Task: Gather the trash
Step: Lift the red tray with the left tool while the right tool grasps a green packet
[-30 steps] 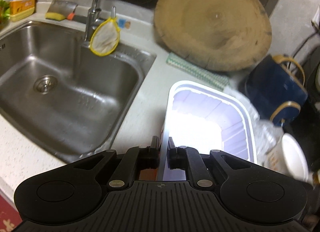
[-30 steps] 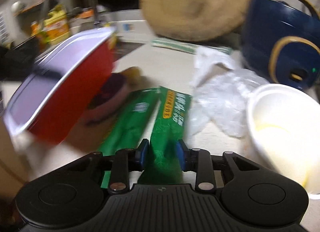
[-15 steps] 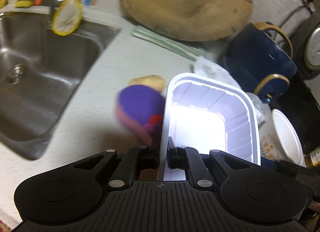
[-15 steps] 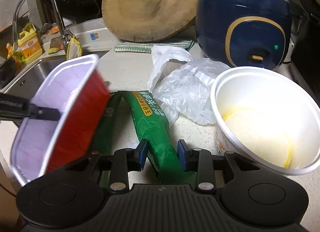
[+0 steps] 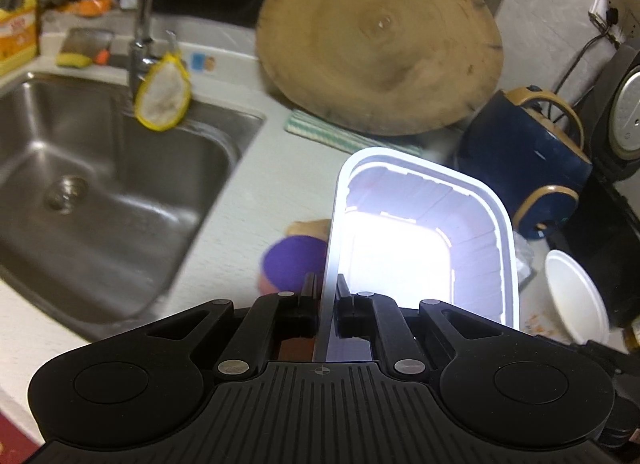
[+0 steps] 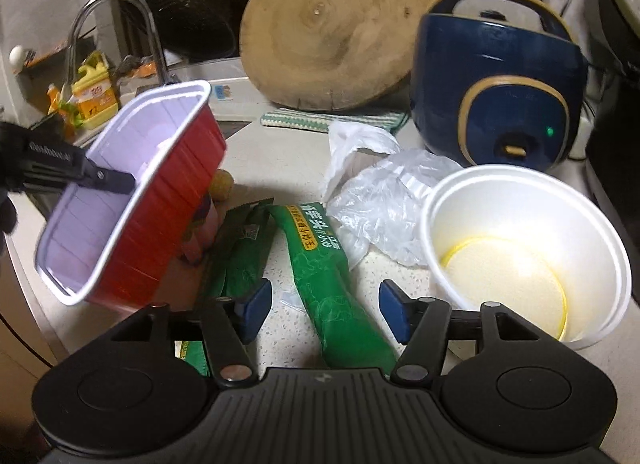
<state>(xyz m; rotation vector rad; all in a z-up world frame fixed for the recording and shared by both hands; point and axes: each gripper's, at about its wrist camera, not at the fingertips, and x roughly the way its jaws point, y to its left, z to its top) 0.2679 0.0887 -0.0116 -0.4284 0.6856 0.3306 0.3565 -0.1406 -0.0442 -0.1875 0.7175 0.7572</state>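
Note:
My left gripper [image 5: 325, 296] is shut on the rim of a red foil tray [image 5: 404, 240] with a silver inside, held tilted above the counter; it also shows in the right wrist view [image 6: 132, 200], as does the left gripper [image 6: 108, 176]. My right gripper [image 6: 326, 304] is open, its blue pads either side of a green wrapper [image 6: 332, 284] lying on the counter. A second green wrapper [image 6: 240, 260] lies to its left. A crumpled clear plastic bag [image 6: 380, 200] and a white foam bowl [image 6: 520, 260] sit to the right.
A steel sink [image 5: 100, 192] with a tap is at left. A round wooden board [image 6: 332, 44] leans at the back over a striped cloth [image 6: 332, 120]. A blue rice cooker [image 6: 496, 80] stands at the right. A purple-pink item [image 5: 292, 260] and a yellowish lump [image 6: 222, 184] lie under the tray.
My right gripper has opened around the green wrapper it was shut on. The left gripper has swung the tray back toward the sink side, still gripping it.

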